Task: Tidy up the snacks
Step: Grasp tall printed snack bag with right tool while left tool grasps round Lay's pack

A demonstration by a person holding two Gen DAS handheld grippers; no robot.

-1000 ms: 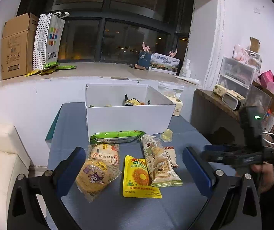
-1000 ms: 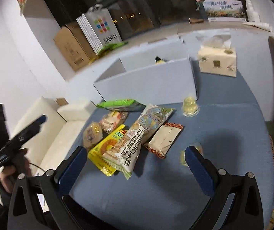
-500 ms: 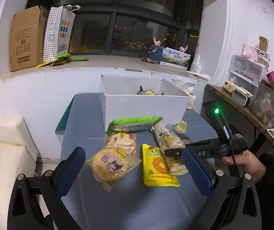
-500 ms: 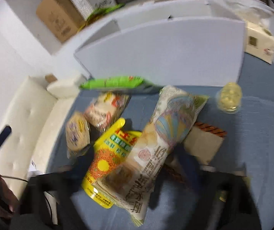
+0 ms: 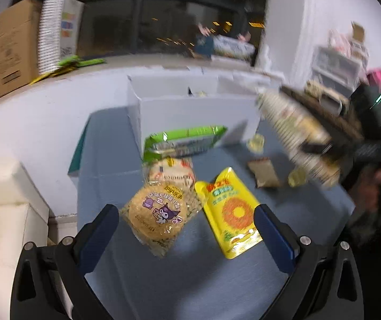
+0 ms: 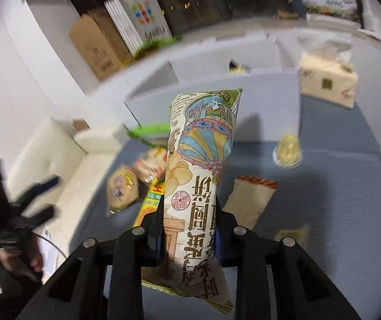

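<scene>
My right gripper (image 6: 189, 210) is shut on a long cream snack bag with a balloon picture (image 6: 201, 160) and holds it lifted above the blue table (image 6: 337, 200), in front of the white box (image 6: 267, 101). In the left wrist view the same bag (image 5: 297, 130) hangs at the right, held by the right gripper (image 5: 321, 146). My left gripper (image 5: 187, 226) is open and empty above a round Kuromi cookie pack (image 5: 158, 213) and a yellow sunflower pouch (image 5: 230, 210). A green pack (image 5: 185, 141) leans on the white box (image 5: 195, 112).
A brown sachet (image 5: 263, 173) and two small jelly cups (image 5: 255, 142) lie on the table. A tissue box (image 6: 329, 80) stands right of the white box. A cardboard box (image 5: 11, 48) and paper bag sit on the sill. A white sofa (image 6: 43, 154) is at the left.
My right gripper closed on the long balloon-picture bag and lifted it off the table. My left gripper moved closer to the cookie pack and yellow pouch.
</scene>
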